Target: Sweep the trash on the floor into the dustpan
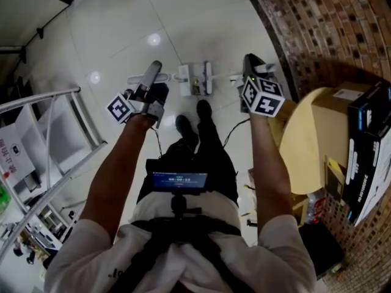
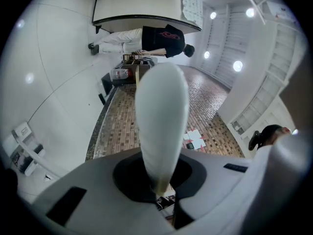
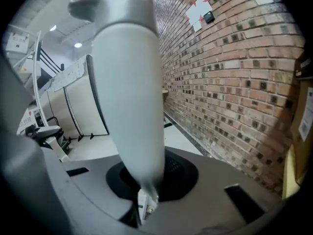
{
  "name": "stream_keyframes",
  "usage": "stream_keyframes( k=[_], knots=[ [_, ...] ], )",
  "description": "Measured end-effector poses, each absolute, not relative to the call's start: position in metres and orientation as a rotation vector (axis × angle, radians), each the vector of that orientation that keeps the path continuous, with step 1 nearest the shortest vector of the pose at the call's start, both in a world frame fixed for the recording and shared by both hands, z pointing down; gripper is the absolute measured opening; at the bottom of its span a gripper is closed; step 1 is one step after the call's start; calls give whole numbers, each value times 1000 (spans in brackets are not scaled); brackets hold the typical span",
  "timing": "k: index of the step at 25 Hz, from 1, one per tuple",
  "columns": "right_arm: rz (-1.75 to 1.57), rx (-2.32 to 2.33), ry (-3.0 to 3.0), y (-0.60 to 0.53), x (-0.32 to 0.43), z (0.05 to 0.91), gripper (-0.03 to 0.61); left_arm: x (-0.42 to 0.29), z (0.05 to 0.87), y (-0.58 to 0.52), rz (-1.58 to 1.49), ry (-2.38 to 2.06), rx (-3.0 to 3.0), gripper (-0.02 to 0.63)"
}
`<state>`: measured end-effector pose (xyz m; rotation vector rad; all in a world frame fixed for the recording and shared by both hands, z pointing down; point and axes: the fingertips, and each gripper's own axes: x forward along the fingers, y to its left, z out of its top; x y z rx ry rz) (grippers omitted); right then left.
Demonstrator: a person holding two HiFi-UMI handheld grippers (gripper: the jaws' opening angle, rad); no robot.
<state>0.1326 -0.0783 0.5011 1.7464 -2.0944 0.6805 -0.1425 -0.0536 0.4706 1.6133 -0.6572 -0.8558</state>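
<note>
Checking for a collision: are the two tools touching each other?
Apart. Head view shows open floor between the left tool and right tool.

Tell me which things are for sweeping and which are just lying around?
For the job: left gripper, right gripper, both shut and empty; floor. No broom or dustpan seen.
Lying about: round table, cardboard box, metal rack.

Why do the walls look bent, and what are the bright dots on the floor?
Head view: the wide lens bows the brick wall, and lights glare off the glossy floor. Both gripper views: fisheye circles with dark corners, bricks curving in the right one.
</note>
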Motion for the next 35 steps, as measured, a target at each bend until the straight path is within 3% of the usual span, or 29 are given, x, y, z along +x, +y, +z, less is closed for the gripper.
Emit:
stream_keyframes(
  k=[18, 35],
  knots=[
    [401, 1658, -2125, -94, 195, 443, 18, -118, 451, -59, -863, -704, 1729, 1],
    [53, 1499, -1894, -133, 293, 466, 14, -40, 434, -78, -855, -617, 1736, 3]
  ],
)
